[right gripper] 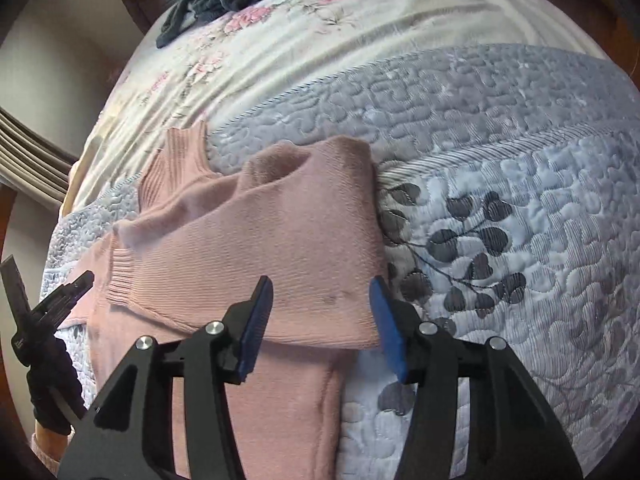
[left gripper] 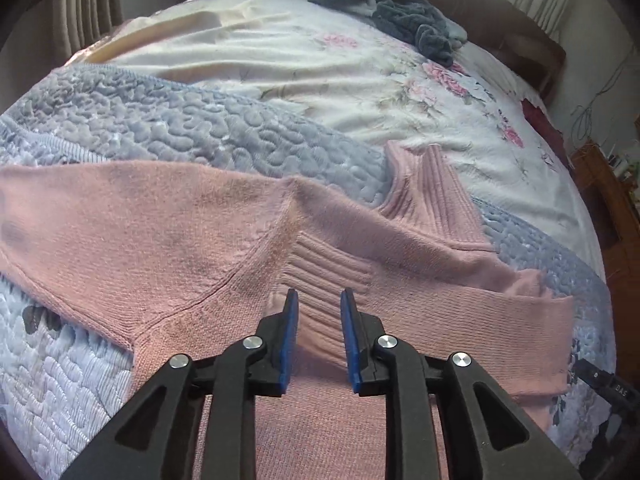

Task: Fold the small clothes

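1. The bed (left gripper: 360, 80) is the big thing here. A grey-blue quilt (left gripper: 180, 128) runs across it, with a floral sheet (left gripper: 440, 92) beyond that. I'll place everything off the quilt.

2. The pink sweater (left gripper: 180, 216) lies flat on the quilt, ribbed collar (left gripper: 432, 192) pointing away toward the floral sheet and the body running back under both cameras. So its long axis is collar to hem, more or less in line with the way the grippers point.

3. The key bit: one sleeve (right gripper: 280, 240) is already folded across the chest. The other sleeve (left gripper: 80, 216) is laid out sideways over the quilt, off to the left of the left gripper (left gripper: 319, 308). That makes the left hand the nearer one for it, I'd say.

4. Left gripper: jaws apart, nothing between them, hovering over the ribbed patch below the collar. Can't tell if it touches the knit.

5. Right gripper (right gripper: 322, 294): jaws spread wide, holding nothing, sitting just over the near edge of the folded sleeve, with the sweater's right edge next to its right finger.

6. A dark grey garment (left gripper: 392, 12) is bunched up at the far end of the bed, well away from the quilt. Probably next in the pile.
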The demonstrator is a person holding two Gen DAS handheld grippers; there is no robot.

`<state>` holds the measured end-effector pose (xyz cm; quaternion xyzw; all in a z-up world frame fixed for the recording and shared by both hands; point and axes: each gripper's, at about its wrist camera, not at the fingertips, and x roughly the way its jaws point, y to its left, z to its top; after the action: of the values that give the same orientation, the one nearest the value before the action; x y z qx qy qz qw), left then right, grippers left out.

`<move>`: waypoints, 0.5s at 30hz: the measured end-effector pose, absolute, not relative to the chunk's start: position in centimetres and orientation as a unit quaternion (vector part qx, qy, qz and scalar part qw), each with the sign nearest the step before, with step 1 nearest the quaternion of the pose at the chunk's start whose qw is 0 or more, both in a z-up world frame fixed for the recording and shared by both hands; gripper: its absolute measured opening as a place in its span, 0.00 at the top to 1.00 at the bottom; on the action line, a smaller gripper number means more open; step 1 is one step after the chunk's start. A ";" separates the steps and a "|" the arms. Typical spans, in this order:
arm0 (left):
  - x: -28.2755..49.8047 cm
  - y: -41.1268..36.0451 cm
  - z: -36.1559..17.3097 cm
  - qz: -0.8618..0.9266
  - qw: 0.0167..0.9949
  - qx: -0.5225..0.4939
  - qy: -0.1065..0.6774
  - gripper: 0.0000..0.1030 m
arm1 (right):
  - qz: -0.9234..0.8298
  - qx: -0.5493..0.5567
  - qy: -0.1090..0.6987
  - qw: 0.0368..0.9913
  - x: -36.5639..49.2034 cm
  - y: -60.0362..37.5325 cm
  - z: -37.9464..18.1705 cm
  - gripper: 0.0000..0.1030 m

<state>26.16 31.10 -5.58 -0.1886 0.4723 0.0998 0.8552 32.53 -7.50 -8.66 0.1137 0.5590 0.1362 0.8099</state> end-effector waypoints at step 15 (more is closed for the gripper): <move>28.0 29.4 -12.6 0.065 0.827 -0.174 0.530 0.76 | 0.139 0.067 0.607 0.780 33.1 -3.4 -14.5 0.41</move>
<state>27.97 29.42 -12.57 -0.1737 0.5304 0.0649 0.8272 33.09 -3.43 -14.55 0.0667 0.6066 0.1389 0.7799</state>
